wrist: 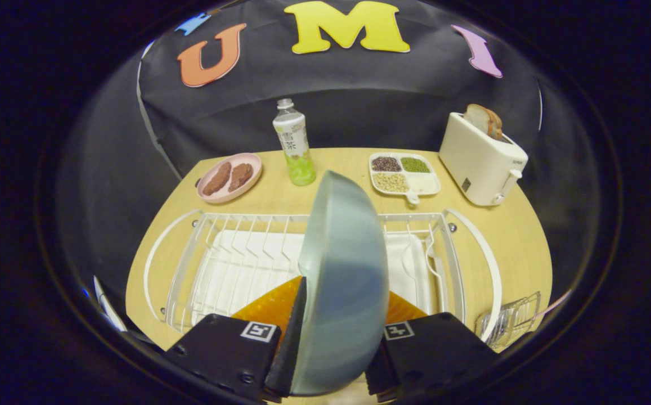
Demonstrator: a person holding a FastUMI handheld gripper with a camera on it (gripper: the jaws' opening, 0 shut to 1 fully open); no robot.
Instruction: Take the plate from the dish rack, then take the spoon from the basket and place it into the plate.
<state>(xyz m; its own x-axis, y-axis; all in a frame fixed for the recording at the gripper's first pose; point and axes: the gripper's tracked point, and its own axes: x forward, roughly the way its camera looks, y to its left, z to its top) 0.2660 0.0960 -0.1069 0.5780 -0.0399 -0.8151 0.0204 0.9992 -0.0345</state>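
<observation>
Clamping plate (345, 281) on edge – tool (331, 360) above dish rack (235, 253) | bottle (294, 143) label unreadable

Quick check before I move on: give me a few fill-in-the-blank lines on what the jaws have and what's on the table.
1. The gripper is shut on the ____.
2. The plate stands on edge over the white dish ____.
3. Bread sticks out of the ____ on the table.
4. The bottle stands between the pink dish and the divided ____.

Missing: plate; rack; toaster; tray
</observation>
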